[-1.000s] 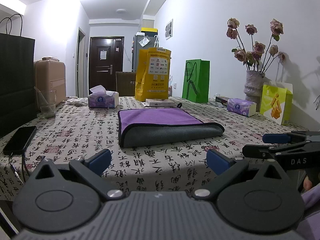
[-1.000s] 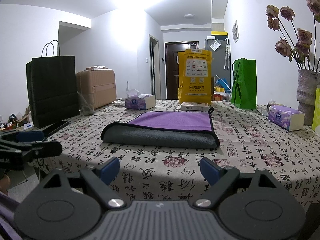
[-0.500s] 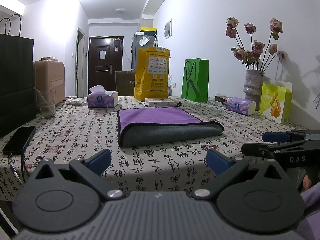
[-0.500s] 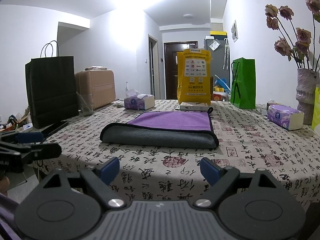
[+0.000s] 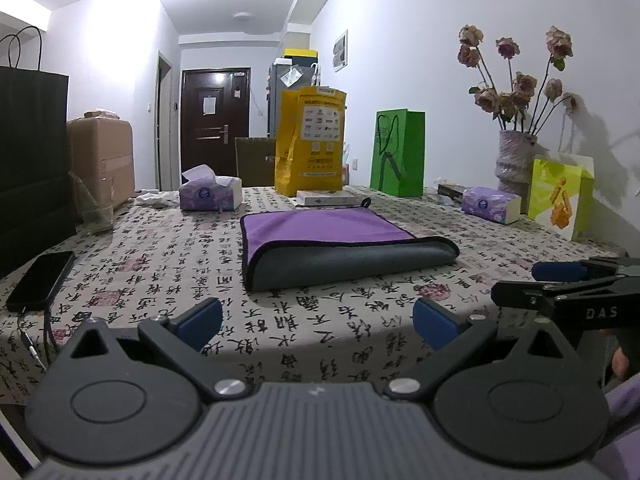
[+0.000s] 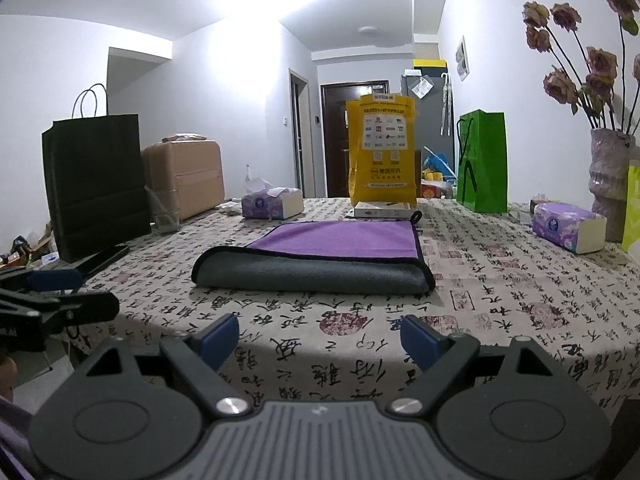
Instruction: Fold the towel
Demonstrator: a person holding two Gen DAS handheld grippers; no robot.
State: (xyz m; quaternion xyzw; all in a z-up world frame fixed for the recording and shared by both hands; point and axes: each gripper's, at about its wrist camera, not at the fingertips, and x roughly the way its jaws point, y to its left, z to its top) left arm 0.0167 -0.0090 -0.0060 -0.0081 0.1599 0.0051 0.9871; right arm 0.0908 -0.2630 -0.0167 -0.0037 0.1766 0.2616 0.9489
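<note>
The towel [image 5: 340,246] lay folded on the surface [image 5: 160,264], purple face up with a grey rolled fold along its near edge, at the middle of the patterned cloth. The left tool [image 5: 318,320] was held at the near edge of the surface, fingers spread wide and holding nothing, apart from the towel. The right tool [image 6: 320,336] was likewise spread wide and empty at the near edge. Containers stood along the far and side margins. A vase [image 5: 514,168] at the far right held dried roses [image 5: 516,80]. Two tissue boxes were present: one at the far left [image 5: 210,198] with a tissue protruding from its top, one at the right [image 5: 490,204] near the vase. A clear glass [image 5: 94,208] stood at the left; its contents could not be determined. A yellow bag [image 5: 310,144], a green bag [image 5: 398,152] and a black bag [image 6: 96,180] stood upright; their contents were not visible. A phone [image 5: 40,280] lay at the near left.
</note>
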